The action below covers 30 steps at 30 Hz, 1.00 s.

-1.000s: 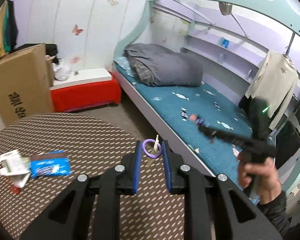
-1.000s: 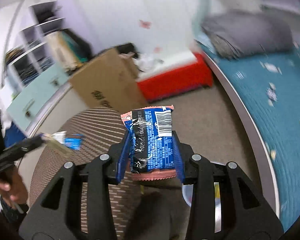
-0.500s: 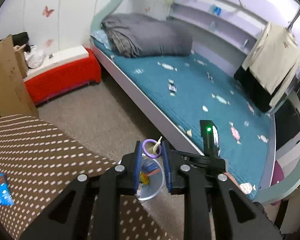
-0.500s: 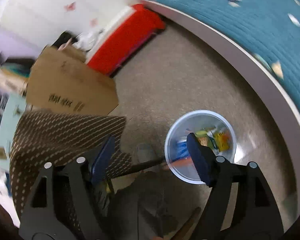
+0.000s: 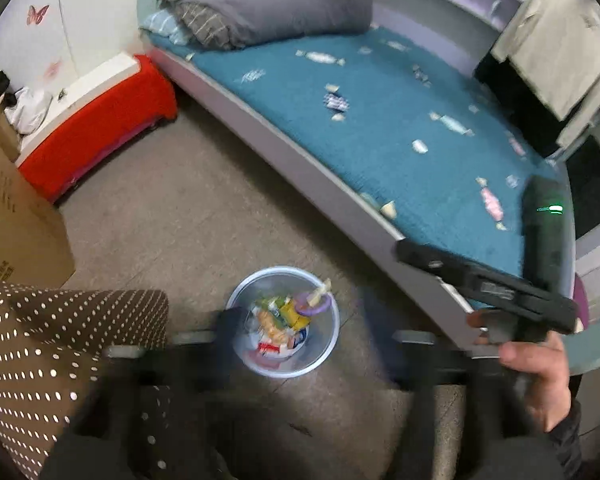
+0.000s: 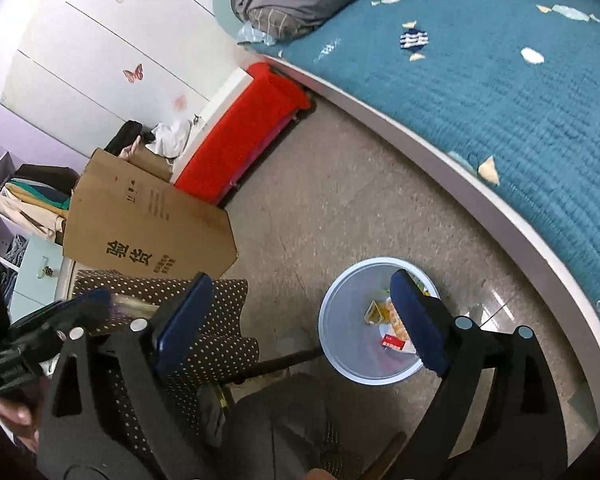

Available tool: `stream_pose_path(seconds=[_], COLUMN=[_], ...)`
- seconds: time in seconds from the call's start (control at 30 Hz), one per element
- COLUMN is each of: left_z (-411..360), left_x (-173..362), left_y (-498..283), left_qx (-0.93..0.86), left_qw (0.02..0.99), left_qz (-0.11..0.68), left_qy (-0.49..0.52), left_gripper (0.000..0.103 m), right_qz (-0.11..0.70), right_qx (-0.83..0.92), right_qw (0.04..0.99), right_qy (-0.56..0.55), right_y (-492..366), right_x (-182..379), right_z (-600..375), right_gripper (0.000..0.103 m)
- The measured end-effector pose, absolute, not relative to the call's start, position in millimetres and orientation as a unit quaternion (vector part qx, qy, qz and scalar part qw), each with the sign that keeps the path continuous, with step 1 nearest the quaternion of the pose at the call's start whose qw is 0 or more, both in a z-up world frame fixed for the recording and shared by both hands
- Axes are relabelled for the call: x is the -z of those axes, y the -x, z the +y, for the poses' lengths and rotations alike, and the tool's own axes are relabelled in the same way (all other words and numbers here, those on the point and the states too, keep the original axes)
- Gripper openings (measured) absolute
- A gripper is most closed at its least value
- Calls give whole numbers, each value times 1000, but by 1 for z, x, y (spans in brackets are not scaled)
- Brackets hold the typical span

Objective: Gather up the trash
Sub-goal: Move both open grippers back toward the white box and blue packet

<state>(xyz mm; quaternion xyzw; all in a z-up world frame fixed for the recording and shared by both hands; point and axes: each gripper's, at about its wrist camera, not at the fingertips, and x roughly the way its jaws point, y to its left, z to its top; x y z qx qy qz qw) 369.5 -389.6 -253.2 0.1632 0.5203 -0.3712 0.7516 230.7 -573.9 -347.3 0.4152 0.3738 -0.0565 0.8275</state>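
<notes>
- Left gripper [image 5: 296, 344]: blurred dark by motion over the bin [image 5: 327, 343], its fingers spread apart to either side of the bin and holding nothing.
- Right gripper [image 6: 300, 320]: jaws wide apart, blue pads [image 6: 184, 320] bare, nothing between them; seen from the left wrist view it is the black tool [image 5: 484, 292] held in a hand [image 5: 540, 376] beside the bed.
- Bin: a pale blue round tub standing on the floor [image 5: 204, 216], between the dotted tablecloth [image 5: 40, 344] and the bed frame [image 5: 300, 168].
- Trash [image 5: 280, 320]: mixed wrappers lying in the bin, yellow, orange, red and white among them.
- Purple ring [image 5: 320, 305]: at the upper right of the bin's mouth, with a pale stick attached; whether it rests on the trash or is in the air cannot be told.
- Tablecloth: brown with white dots, draped at the lower left, its edge near the bin but apart from it.
- Cardboard box [image 6: 148, 224]: upright on the floor behind the tablecloth, printed with black characters.
- Red bench [image 6: 240, 140]: against the wall at the head of the bed.
- Bed [image 5: 400, 120]: teal cover patterned with small sweets, a grey quilt [image 5: 268, 0] rolled at its head.
</notes>
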Motion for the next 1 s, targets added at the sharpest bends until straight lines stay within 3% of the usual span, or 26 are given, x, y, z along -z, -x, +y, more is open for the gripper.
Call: stream_pose_path(seconds=[0.1,0.43,1.0], left_z=[-384,-339,-235], left_x=[245,215,140], left_y=[-371,-350,-303], left_qx=[354,331,285], left_qw=[774,817,883], left_qz=[501,453,364], left_qy=[-161,-133,-85], left_gripper=[90,92,94], right_qz=[368,362,316], right_qx=[58,76,-4], right_qw=[829,838,894], right_qy=[-416,-401,-316], right_y=[-228,-221,-229], right_x=[342,317,200], right_z=[-572,-546,-450], right_gripper=[92,97,97])
